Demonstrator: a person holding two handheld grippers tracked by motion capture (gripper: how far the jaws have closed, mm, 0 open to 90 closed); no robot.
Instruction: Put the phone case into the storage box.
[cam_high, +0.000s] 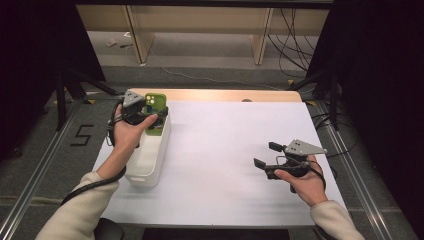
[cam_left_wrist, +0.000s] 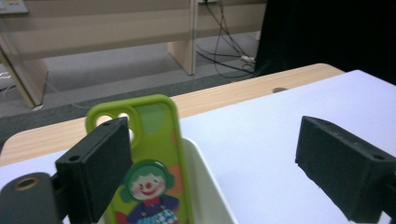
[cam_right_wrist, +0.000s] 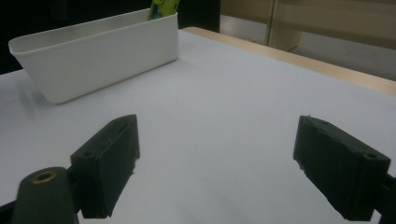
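One lime-green cartoon-printed phone case (cam_left_wrist: 154, 163) upright in one white plastic bin (cam_high: 150, 155); left gripper (cam_high: 150, 116) wide open around case; right gripper (cam_high: 267, 155) open, empty.

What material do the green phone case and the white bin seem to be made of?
Green phone case: probably soft plastic or silicone; glossy rounded rim, printed clown picture, camera cut-outs at the top.
White bin: likely rigid moulded plastic; smooth, faintly shiny thin walls with a rolled rim.
Neither material is certain from the look alone.
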